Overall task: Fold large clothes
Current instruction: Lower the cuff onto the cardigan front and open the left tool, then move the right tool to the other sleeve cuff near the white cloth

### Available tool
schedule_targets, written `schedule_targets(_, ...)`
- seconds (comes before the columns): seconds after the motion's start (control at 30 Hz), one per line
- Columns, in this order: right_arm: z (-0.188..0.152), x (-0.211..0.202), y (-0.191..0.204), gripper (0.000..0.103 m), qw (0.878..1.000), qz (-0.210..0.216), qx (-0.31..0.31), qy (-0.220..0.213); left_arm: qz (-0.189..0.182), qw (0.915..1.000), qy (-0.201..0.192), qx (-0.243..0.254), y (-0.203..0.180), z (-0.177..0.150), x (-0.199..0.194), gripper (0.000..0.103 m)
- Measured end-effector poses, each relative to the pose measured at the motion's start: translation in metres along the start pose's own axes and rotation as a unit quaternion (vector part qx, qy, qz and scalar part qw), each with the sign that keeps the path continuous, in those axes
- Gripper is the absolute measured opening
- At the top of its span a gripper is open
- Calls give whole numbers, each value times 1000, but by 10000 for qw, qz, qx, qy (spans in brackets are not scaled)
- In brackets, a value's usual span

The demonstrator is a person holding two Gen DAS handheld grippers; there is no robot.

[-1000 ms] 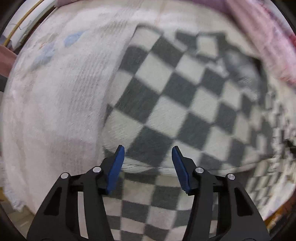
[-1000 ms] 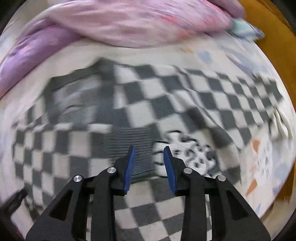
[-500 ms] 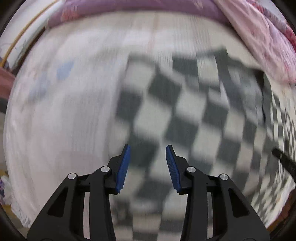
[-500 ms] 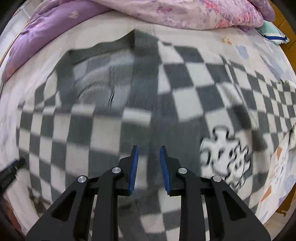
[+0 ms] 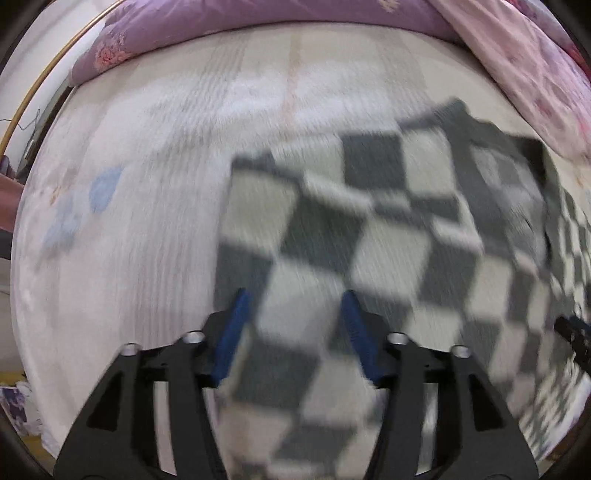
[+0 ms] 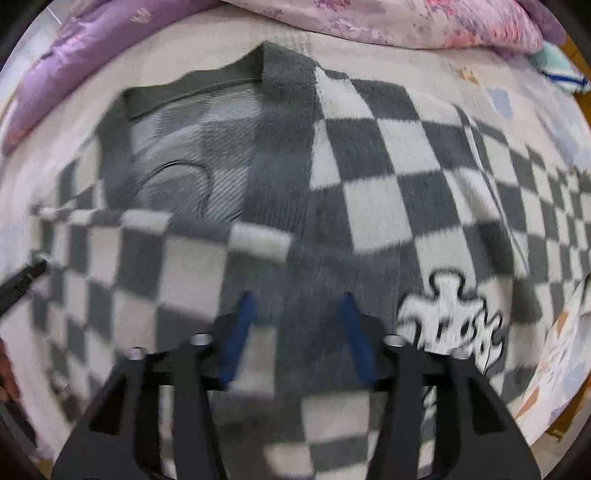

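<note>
A grey-and-white checkered sweater (image 5: 388,236) lies flat on the bed, blurred in the left wrist view. My left gripper (image 5: 295,306) points down over its left edge; its jaws are opening and no cloth is pinched between them. In the right wrist view the sweater (image 6: 369,155) shows its grey collar (image 6: 207,88) and a white puzzle-piece patch (image 6: 450,325). One side panel is folded across the body, its edge (image 6: 166,229) running level. My right gripper (image 6: 297,306) hangs over the grey middle band with opening jaws that press on nothing.
A white bed cover (image 5: 129,240) spreads left of the sweater. A purple quilt (image 5: 258,26) and a pink quilt (image 6: 406,22) are bunched along the far side. The other gripper's tip shows at the right edge (image 5: 574,332) and at the left edge (image 6: 22,280).
Both pairs of jaws narrowed, then spread wider. The left view has slid so more bare bed cover shows. The right view now takes in the collar and the folded-over panel.
</note>
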State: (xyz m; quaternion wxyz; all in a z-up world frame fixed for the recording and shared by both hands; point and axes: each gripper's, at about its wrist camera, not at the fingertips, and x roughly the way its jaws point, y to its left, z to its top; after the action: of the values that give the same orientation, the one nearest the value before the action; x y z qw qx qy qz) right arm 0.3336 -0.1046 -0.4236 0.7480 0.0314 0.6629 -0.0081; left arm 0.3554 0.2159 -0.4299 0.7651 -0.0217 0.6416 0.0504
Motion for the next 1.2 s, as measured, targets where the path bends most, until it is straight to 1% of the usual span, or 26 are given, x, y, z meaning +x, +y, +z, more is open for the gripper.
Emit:
schedule_targets(0.03,-11,-6,-2,68,10000,-18,15,-20,-26,10000,64,-24,-2,-11,-8,66)
schedule_targets(0.07,-19,-16,-6,74,10000,-94,31,-10,-44,9999,119,-55,-4,-20,-14,66)
schedule_targets(0.1,-23,-20,-8,75,10000,-83,32,9,-71,9998,178,-84,-8,-23,-17,69)
schedule_targets(0.13,-29,-29,-12,75,10000,6,29,37,-112,9995,264,-126,-10,-35,-22,72)
schedule_targets(0.17,-37,-37,-13,78,9999,76,35,60,-138,9993,311,-157,-13,-49,-28,73)
schedule_targets(0.2,-43,-46,-13,79,9999,97,47,85,-153,9991,350,-175,-17,-59,-33,73)
schedule_targets(0.23,-49,-54,-16,82,9999,82,73,126,-163,9990,386,-181,-20,-63,-37,73)
schedule_targets(0.3,-59,-68,-21,83,9998,79,101,129,-259,9983,477,-206,-26,-78,-49,73)
schedule_targets(0.33,-63,-77,-24,84,9998,68,108,128,-300,9980,507,-213,-28,-94,-56,73)
schedule_targets(0.37,-81,-80,-27,85,9998,51,112,123,-338,9976,574,-194,-31,-108,-64,73)
schedule_targets(0.4,-87,-88,-27,85,9999,22,117,112,-378,9974,595,-134,-32,-116,-72,73)
schedule_targets(0.43,-93,-95,-27,85,9999,8,125,80,-401,9976,564,-93,-35,-131,-82,73)
schedule_targets(0.47,-92,-94,-18,86,9999,14,142,49,-412,9977,539,-56,-39,-137,-94,73)
schedule_targets(0.5,-99,-104,-20,87,9998,46,186,5,-426,9977,529,-25,-42,-144,-106,73)
schedule_targets(0.53,-107,-115,-24,87,9997,104,235,-23,-458,9977,499,9,-42,-147,-113,73)
schedule_targets(0.57,-107,-118,-24,87,9995,159,269,-31,-474,9978,473,30,-45,-152,-120,75)
schedule_targets(0.6,-113,-127,-25,87,9993,224,294,-25,-479,9979,422,55,-48,-157,-135,77)
schedule_targets(0.67,-124,-144,-28,87,9990,371,243,-7,-503,9981,335,82,-51,-166,-158,78)
schedule_targets(0.87,-159,-198,-39,87,9989,464,49,-107,-512,9986,96,83,-58,-189,-228,78)
schedule_targets(0.9,-164,-207,-42,88,9985,528,70,-123,-462,9989,58,69,-59,-193,-238,80)
schedule_targets(1.0,-177,-229,-52,89,9970,732,171,-177,-375,9993,-89,16,-62,-207,-265,81)
schedule_targets(1.1,-187,-247,-57,90,9950,955,185,-235,-368,9992,-161,-31,-66,-218,-281,81)
schedule_targets(1.2,-195,-262,-58,90,9950,939,92,-311,-357,9992,-202,27,-72,-230,-294,81)
